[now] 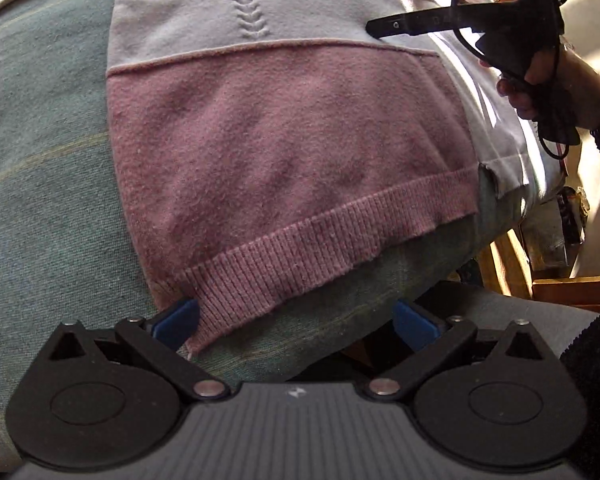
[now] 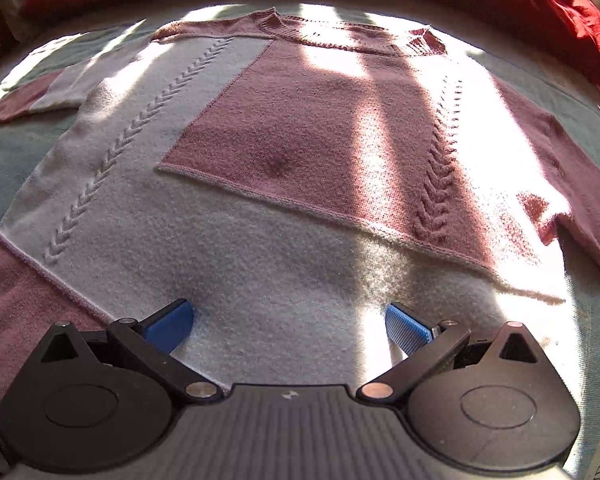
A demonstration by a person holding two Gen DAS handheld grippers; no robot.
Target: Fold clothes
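1. The sweater [image 2: 284, 152] lies flat on a green blanket [image 1: 40, 200], spread out in pink and pale grey blocks.
2. It's a fuzzy knit with braided cable stripes and a ribbed hem [image 1: 324, 248].
3. The left gripper [image 1: 296, 322] is wide open at the near hem corner.
4. The right gripper [image 2: 288, 326] is wide open over the grey part.

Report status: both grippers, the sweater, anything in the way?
Left gripper open at ribbed hem corner. Right gripper open over white lower panel. Sweater flat on green blanket, unfolded. Nothing in the way.
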